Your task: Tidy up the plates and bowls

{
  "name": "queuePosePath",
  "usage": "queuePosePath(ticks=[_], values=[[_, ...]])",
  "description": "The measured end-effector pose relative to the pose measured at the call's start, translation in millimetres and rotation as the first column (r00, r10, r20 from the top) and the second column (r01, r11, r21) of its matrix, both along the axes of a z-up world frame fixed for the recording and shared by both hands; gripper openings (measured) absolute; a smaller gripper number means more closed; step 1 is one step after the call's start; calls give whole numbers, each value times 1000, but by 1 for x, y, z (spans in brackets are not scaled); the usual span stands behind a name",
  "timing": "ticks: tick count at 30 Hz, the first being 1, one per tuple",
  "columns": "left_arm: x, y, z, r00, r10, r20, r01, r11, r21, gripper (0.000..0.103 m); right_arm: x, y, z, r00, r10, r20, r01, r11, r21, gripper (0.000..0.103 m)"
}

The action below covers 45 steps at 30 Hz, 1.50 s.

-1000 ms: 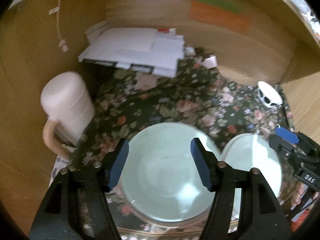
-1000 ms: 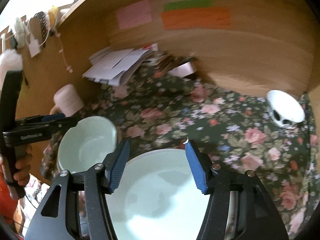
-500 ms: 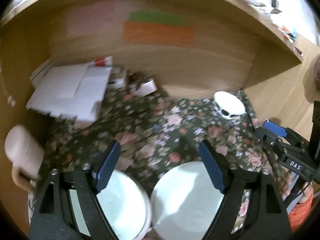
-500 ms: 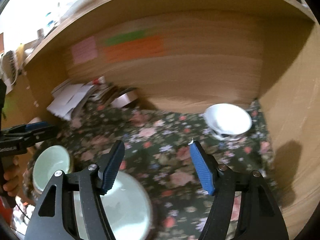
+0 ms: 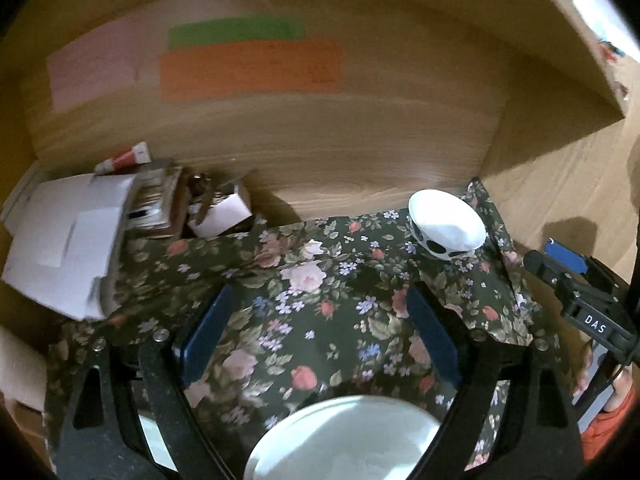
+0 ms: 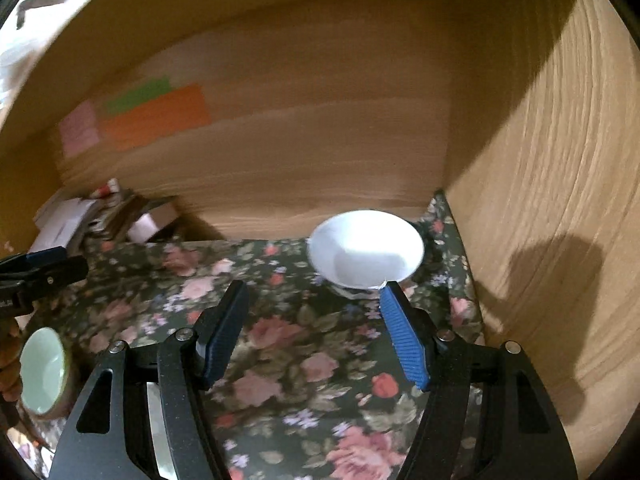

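A white bowl with dark spots [image 5: 446, 230] sits at the back right corner of the floral cloth; it also shows in the right wrist view [image 6: 366, 250]. A pale green plate [image 5: 344, 438] lies at the front, below my left gripper [image 5: 318, 330], which is open and empty above the cloth. A pale green bowl [image 6: 42, 372] sits at the left of the right wrist view. My right gripper [image 6: 314, 316] is open and empty, its right fingertip close to the white bowl's near rim.
The wooden back wall carries pink, green and orange paper notes [image 5: 248, 68]. White papers and boxes [image 5: 68, 236] are piled at the back left. A wooden side wall [image 6: 552, 220] rises right of the white bowl. The floral cloth [image 5: 320, 280] covers the surface.
Both grippers have lifted and swung from over the green plate and bowl toward the back right. The white bowl is now much closer to the right gripper.
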State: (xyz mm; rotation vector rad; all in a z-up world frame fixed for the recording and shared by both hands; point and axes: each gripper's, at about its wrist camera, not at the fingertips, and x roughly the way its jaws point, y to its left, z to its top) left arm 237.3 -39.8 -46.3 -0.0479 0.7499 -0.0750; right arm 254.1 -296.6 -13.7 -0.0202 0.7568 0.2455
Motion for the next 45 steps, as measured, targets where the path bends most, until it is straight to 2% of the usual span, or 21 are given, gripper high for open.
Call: queuePosePath(ticks=[9,16,18,20,25,30,31,33,35,40,45], values=[[49,-21,-25,998,-27,-57,31,998,59,89,49,-19,-38,994,-75,-75,73,997,-28,65],[80,-25,-48,993,-35,-110,42,997,65,89,85,-30,-67,983,-128,-129,121,991,-55,65],[86,-26,-54,992,-35,-119,43,997,65,89,93,-32,-74,980,-142,-141,134,989,-68,63],[91,-27,-58,991,-40,-124,49,996,69,89,100,-34,-81,975,-150,-161,140,988,-72,56],[101,-28,-67,990,-44,-135,54,996,73,89,110,-43,-92,966,-166,-197,159,986,-49,53],[108,-28,-71,989,-47,-138,57,996,66,89,119,-46,-101,957,-151,-247,158,987,7,47],[108,-28,-72,989,-47,-140,56,996,62,89,122,-45,-103,955,-149,-257,157,988,10,43],[109,-27,-73,989,-43,-140,51,997,54,89,126,-43,-107,952,-152,-265,159,987,3,43],[110,-26,-73,989,-40,-141,47,998,45,89,128,-41,-109,952,-149,-266,151,989,-13,36],[110,-25,-73,989,-44,-140,48,999,24,89,123,-23,-106,961,-63,-271,61,998,-14,25],[110,-27,-75,988,-50,-147,54,998,28,89,103,-2,-104,957,26,-288,-25,1000,6,25]])
